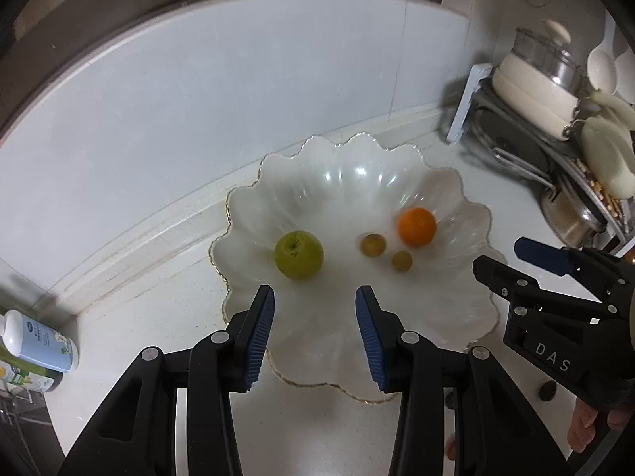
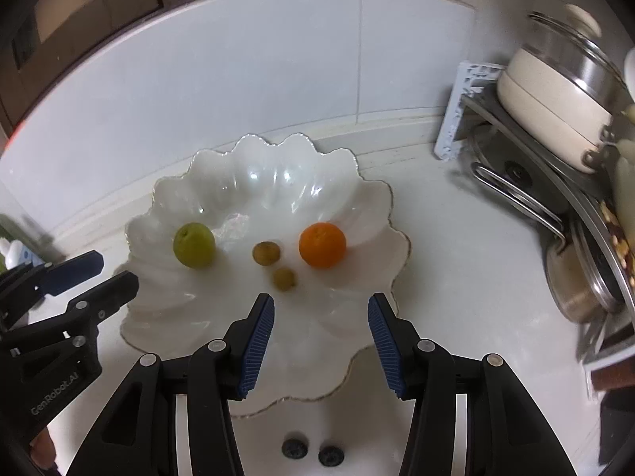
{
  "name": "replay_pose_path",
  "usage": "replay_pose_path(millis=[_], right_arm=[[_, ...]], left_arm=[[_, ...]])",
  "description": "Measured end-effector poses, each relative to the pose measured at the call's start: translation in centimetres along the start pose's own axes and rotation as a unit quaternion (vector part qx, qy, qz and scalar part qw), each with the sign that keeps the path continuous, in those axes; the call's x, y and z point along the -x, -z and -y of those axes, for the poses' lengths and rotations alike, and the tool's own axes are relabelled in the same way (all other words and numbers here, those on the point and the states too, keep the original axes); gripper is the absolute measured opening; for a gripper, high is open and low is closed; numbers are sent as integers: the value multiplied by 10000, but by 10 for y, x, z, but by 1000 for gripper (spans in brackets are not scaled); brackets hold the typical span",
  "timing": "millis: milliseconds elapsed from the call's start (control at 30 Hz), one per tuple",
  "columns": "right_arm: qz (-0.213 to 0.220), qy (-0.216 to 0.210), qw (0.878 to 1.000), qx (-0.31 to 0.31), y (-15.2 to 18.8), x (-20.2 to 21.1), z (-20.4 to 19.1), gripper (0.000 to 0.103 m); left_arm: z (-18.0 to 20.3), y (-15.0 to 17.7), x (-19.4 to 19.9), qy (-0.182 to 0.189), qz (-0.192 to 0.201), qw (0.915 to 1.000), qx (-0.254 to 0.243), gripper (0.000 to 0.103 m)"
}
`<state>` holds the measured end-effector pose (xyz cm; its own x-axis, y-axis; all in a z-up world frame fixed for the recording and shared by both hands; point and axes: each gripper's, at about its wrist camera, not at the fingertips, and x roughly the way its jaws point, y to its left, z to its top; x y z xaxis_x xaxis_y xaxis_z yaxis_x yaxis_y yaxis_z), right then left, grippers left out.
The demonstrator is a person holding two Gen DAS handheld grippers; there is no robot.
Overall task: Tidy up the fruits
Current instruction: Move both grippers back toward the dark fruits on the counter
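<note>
Bowl (image 1: 456,317): white, scalloped, I see it on the worktop.
Apple (image 1: 299,254): green, left inside.
Orange (image 1: 417,226): right inside.
Two small greenish fruits (image 1: 373,244): between them.

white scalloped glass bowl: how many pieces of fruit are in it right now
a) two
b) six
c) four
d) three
c: the white scalloped glass bowl holds a green apple, an orange and two small yellow-green round fruits, all lying apart from one another.
</note>
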<state>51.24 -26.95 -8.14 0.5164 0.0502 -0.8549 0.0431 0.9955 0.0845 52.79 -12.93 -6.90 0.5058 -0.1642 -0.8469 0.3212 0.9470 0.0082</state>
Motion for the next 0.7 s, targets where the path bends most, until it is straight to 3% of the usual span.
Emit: replay_pose_path(millis=[467, 700], right_arm=[[733, 149, 9972, -47, 22, 65, 8, 51], [886, 67, 9959, -195, 40, 87, 15, 51]], left_arm=[[12, 13, 57, 192, 619, 9978, -127, 45], [25, 24, 86, 280, 921, 9950, -276, 46]])
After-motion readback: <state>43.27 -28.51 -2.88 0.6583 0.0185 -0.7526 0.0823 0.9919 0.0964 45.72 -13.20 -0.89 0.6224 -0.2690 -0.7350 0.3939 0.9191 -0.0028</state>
